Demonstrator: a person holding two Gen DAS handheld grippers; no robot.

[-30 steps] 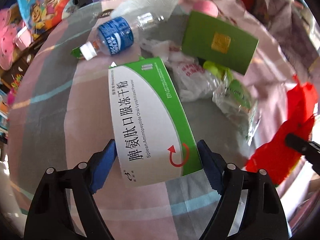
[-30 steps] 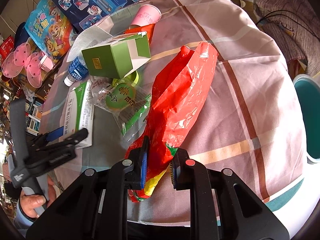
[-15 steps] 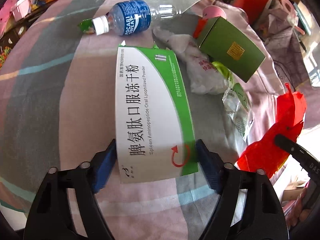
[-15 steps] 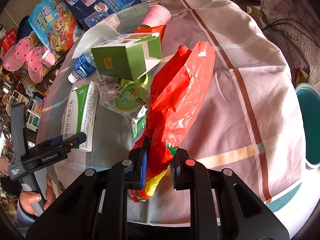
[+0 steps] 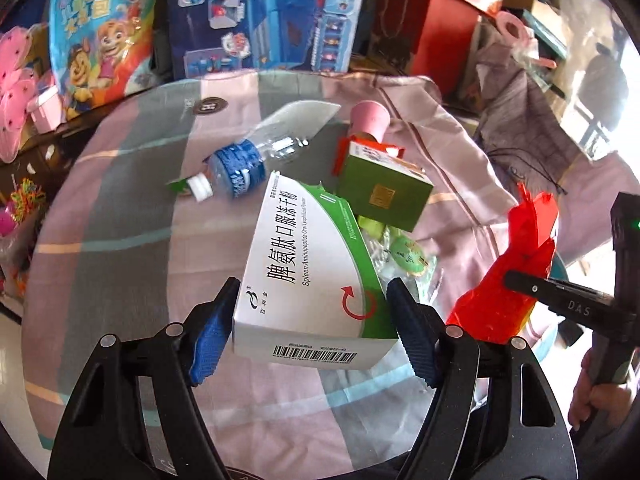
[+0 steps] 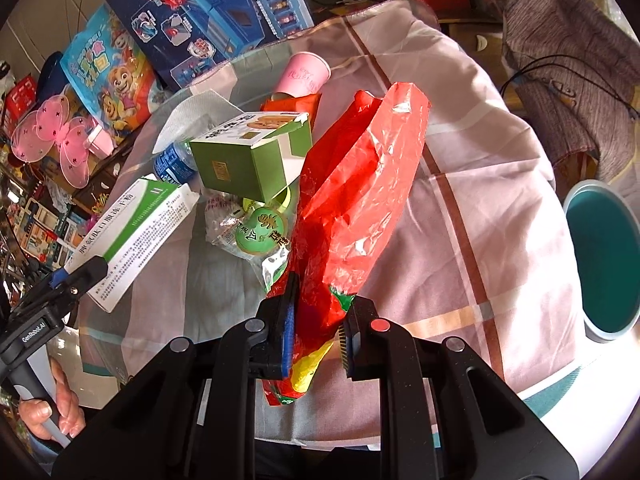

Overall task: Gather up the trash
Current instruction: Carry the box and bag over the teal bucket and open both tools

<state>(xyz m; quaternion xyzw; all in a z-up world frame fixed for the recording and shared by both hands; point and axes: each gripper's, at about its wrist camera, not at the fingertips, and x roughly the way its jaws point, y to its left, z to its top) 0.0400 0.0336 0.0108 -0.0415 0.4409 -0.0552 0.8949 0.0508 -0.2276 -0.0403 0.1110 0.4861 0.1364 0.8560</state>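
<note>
My left gripper (image 5: 312,320) is shut on a white and green medicine box (image 5: 308,268) and holds it tilted above the round table; the box also shows in the right wrist view (image 6: 136,232). My right gripper (image 6: 318,332) is shut on the lower end of a red plastic bag (image 6: 360,184), which lies across the cloth. On the table lie a blue-labelled water bottle (image 5: 248,164), a green carton (image 5: 384,192), a pink paper cup (image 5: 370,118) and a clear wrapper with a green label (image 6: 260,228).
A checked cloth (image 6: 472,200) covers the round table. A teal bin (image 6: 604,264) stands to the right of the table. Toy packaging (image 5: 260,16) and pink butterfly wings (image 6: 52,140) stand behind the table. A grey cloth (image 6: 568,56) hangs at the back right.
My left gripper has closed on the medicine box and raised its near end off the table. My right gripper still holds the red bag in place.
</note>
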